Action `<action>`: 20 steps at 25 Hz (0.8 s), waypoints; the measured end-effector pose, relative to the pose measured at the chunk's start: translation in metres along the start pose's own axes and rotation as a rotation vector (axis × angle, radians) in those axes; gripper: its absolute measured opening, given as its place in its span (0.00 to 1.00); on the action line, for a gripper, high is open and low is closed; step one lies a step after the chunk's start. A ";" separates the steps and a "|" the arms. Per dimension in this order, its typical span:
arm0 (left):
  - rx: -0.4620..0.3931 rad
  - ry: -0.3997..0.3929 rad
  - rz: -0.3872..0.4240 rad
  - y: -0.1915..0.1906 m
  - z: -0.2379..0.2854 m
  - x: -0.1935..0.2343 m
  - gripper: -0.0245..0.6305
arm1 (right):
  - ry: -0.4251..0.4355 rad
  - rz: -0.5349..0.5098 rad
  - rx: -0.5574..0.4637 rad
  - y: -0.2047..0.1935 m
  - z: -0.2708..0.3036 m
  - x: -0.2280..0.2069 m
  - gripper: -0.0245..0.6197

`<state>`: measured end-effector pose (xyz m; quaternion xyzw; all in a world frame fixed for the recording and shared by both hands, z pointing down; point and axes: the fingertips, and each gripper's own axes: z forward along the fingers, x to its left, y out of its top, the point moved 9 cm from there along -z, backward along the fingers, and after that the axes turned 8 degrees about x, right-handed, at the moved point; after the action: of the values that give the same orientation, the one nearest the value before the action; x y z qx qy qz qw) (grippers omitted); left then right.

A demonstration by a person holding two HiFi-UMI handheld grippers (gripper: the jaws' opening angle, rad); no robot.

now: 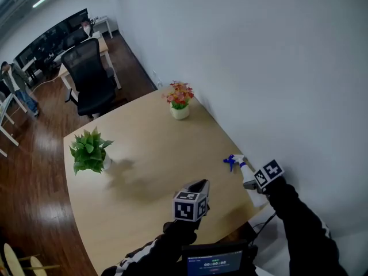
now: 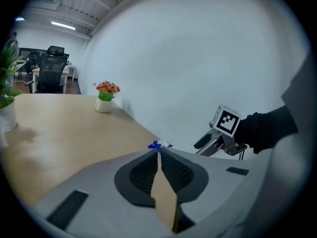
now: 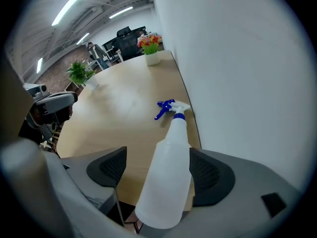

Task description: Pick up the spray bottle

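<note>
The spray bottle point(image 1: 240, 167) is white with a blue trigger head and lies on its side on the wooden table point(image 1: 149, 154), close to the white wall. In the right gripper view, the bottle point(image 3: 167, 182) lies between the jaws of my right gripper point(image 3: 157, 158), head pointing away. Those jaws are open wide, and the left pad stands well off the body. In the head view my right gripper point(image 1: 253, 186) hovers over the bottle's base end. My left gripper point(image 1: 199, 185) is shut and empty, over the table left of the bottle. Its own view shows the pads of that gripper point(image 2: 158, 155) together and the blue head point(image 2: 159, 145) beyond.
A green potted plant point(image 1: 89, 151) stands at the table's left side and a flower pot point(image 1: 179, 103) at the far edge by the wall point(image 1: 276, 68). A black office chair point(image 1: 89, 76) is beyond the table. A small screen point(image 1: 214, 263) sits near my body.
</note>
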<state>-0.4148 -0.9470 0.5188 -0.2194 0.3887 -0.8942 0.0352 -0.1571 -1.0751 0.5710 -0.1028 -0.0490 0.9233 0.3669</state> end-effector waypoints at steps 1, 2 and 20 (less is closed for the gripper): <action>0.011 0.003 0.000 0.001 0.005 -0.001 0.09 | -0.002 -0.001 0.014 0.000 0.003 -0.004 0.63; 0.022 0.006 0.000 0.001 0.009 -0.002 0.09 | -0.003 0.000 0.029 0.001 0.007 -0.008 0.63; 0.082 0.013 -0.066 -0.007 0.055 0.015 0.09 | 0.021 0.011 0.197 0.011 0.081 -0.035 0.68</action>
<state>-0.4045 -0.9833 0.5621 -0.2246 0.3445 -0.9114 0.0123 -0.1582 -1.1086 0.6529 -0.0763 0.0465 0.9245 0.3706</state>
